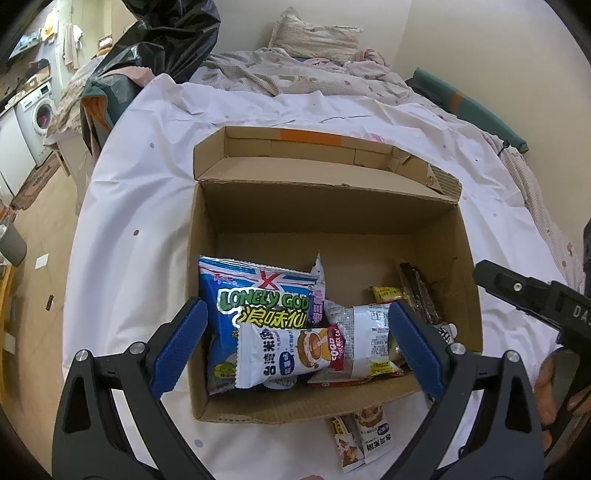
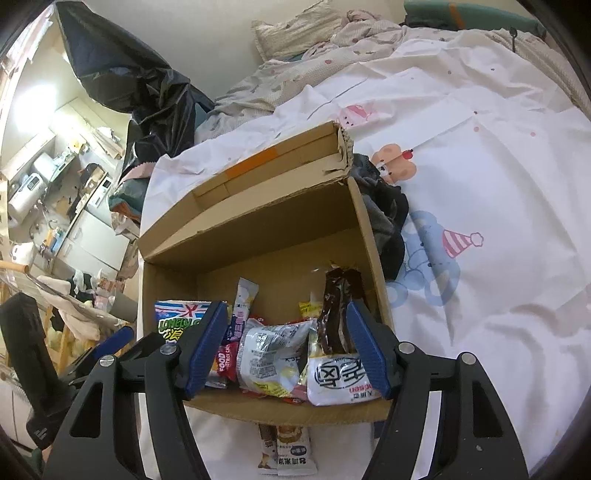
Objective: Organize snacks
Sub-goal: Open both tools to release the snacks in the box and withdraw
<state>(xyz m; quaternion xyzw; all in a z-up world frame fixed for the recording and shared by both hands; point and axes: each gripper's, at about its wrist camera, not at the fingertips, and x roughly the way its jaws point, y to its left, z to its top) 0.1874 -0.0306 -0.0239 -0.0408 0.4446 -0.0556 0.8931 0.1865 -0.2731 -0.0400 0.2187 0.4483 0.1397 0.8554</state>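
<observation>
An open cardboard box [image 1: 207,221] [image 2: 258,221] stands on a white printed bedsheet [image 2: 480,166]. Inside lie a blue Lonely God bag [image 1: 236,291] [image 2: 177,321], a white rice-cake pack [image 1: 284,354], a silver pack [image 1: 369,332] [image 2: 269,350], a dark brown pack [image 1: 417,291] [image 2: 334,314] and a white pack with large characters [image 2: 340,380]. Two more packs [image 1: 362,439] [image 2: 288,450] lie on the sheet in front of the box. My left gripper [image 1: 297,308] hangs open over the box's near left part. My right gripper [image 2: 286,308] is open above the near right part, its pads clear of the packs.
A black plastic bag [image 1: 166,33] rises at the back left, with rumpled bedding and a pillow [image 1: 314,37] behind the box. Dark clothing [image 2: 384,221] lies against the box's right wall. A washing machine [image 1: 40,110] and floor clutter are off to the left.
</observation>
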